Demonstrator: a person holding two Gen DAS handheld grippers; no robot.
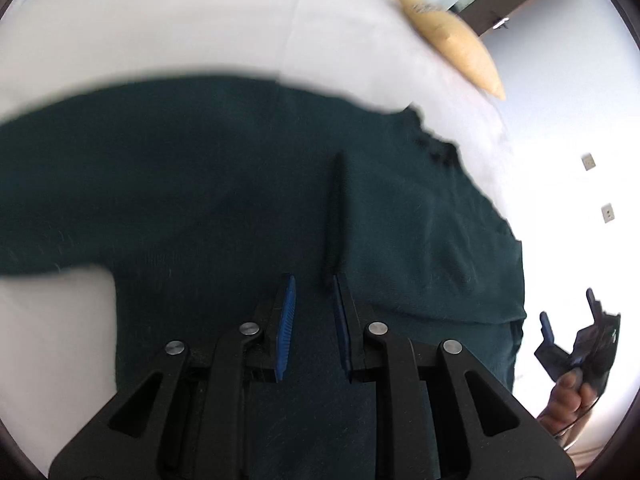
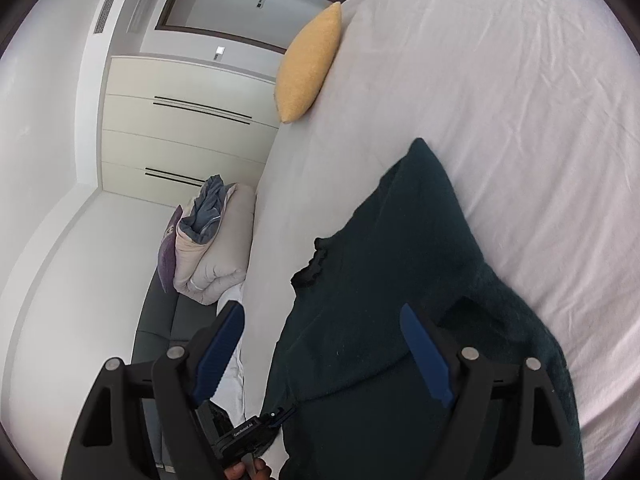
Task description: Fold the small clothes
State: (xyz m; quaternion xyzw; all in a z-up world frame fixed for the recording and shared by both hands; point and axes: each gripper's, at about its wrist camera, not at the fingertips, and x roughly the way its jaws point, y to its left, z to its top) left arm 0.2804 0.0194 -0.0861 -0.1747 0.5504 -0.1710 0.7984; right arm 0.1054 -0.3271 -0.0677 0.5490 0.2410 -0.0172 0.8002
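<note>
A dark green knit sweater [image 1: 248, 184] lies on a white bed sheet [image 1: 180, 20]. In the left wrist view my left gripper [image 1: 314, 292] sits low over the sweater, its blue pads narrowly apart with a raised fold of the cloth just ahead of them; whether it grips cloth is unclear. The right gripper [image 1: 568, 316] shows at the right edge, off the bed. In the right wrist view the sweater [image 2: 400, 272] lies near the bed's edge, and my right gripper [image 2: 324, 320] is wide open and empty above its near part.
A yellow cushion [image 2: 310, 64] lies at the far edge of the bed [image 2: 520, 100]. Beside the bed a folded duvet and clothes [image 2: 212, 240] sit on a dark sofa. White wardrobe doors [image 2: 180, 128] stand behind.
</note>
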